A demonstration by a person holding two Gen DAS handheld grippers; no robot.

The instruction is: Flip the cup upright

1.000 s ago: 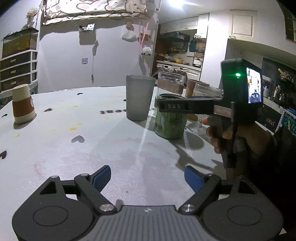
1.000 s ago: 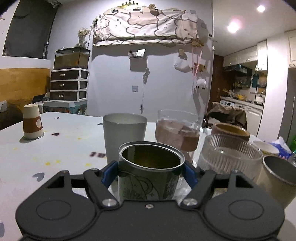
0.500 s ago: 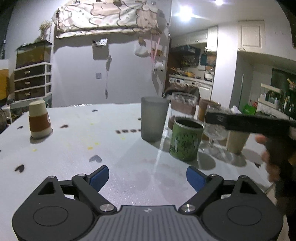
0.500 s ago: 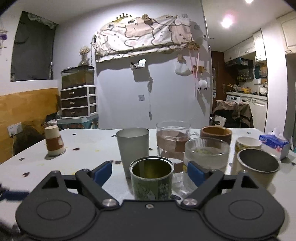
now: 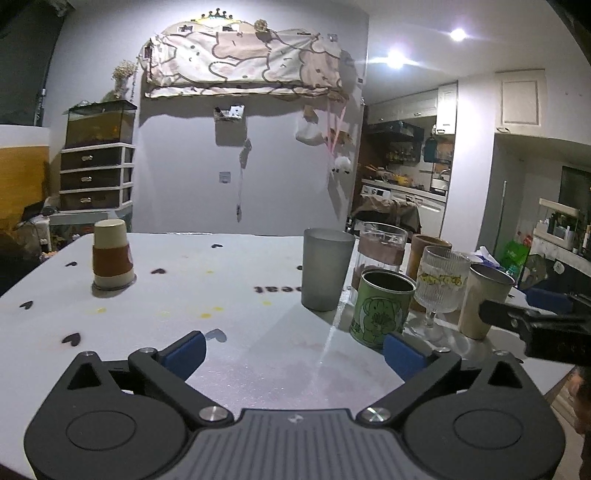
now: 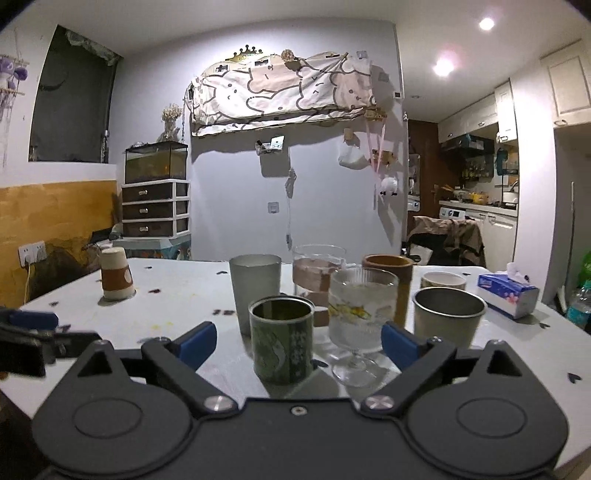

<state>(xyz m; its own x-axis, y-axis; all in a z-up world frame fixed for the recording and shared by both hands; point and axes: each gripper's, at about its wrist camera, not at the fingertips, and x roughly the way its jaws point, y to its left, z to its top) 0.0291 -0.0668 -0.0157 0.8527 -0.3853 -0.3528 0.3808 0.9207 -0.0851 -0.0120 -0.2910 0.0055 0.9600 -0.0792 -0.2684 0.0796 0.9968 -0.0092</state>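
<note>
While both tools gape, paper cup [image 5: 112, 258] sits apparently inverted, alone.

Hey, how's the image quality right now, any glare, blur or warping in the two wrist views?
Left wrist view: ceiling lights flare, a bright streak of glare crosses the table, edges bow. Right wrist view: sharp on the green cup, wall lines curve, corners go dark.

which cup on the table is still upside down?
The brown-sleeved paper cup, alone at the table's left, rests on its rim. The clustered cups, like the green tin cup, stand mouth up.
</note>
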